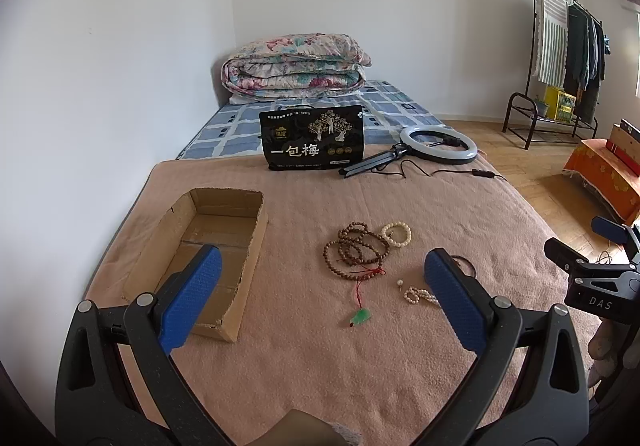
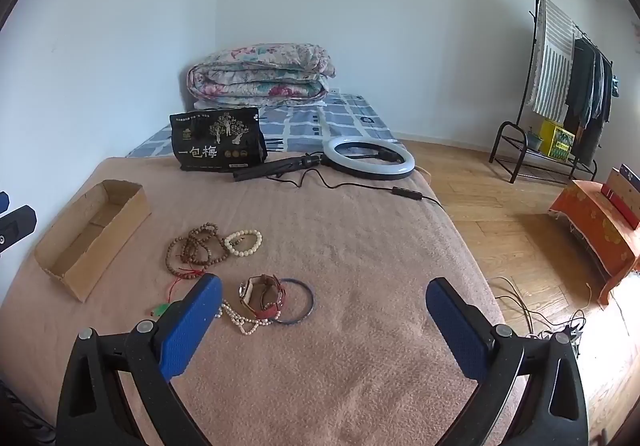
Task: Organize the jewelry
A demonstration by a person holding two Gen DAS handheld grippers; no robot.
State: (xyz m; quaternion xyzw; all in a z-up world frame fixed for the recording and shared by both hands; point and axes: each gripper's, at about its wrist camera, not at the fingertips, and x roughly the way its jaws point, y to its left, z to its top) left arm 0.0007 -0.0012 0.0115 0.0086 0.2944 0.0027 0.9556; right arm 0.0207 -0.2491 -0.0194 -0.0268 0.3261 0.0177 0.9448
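step: start of the job, as I read it. Nothing picked yet; all jewelry lies loose on the pink blanket (image 2: 360, 246).
landmark: open brown cardboard box (image 1: 208, 242), looks empty, by the blanket's left edge.
left gripper (image 1: 320, 298): blue-padded jaws spread fully wide, nothing between them, hovering above the blanket just right of the box, tilted down.
right gripper (image 2: 324, 322): same, jaws fully wide and empty, further right of the box.
brown wooden bead strand (image 1: 356, 248): coiled heap right of the box, red cord trailing to a small green pendant (image 1: 360, 317).
cream bead bracelet (image 1: 397, 233): touching the far right side of the brown coil.
pearl string (image 2: 244, 320): loose squiggle, nearer side, further from the box than the pendant.
red-strap wristwatch (image 2: 262, 296): lying on the pearls' far end, beside a thin dark blue bangle (image 2: 294, 302).
next move, my guess: drop one gripper onto one piece and carry it to the box. Needs a low, near-flat pinch.
risk: the strands overlap, so lifting one may drag its neighbour.
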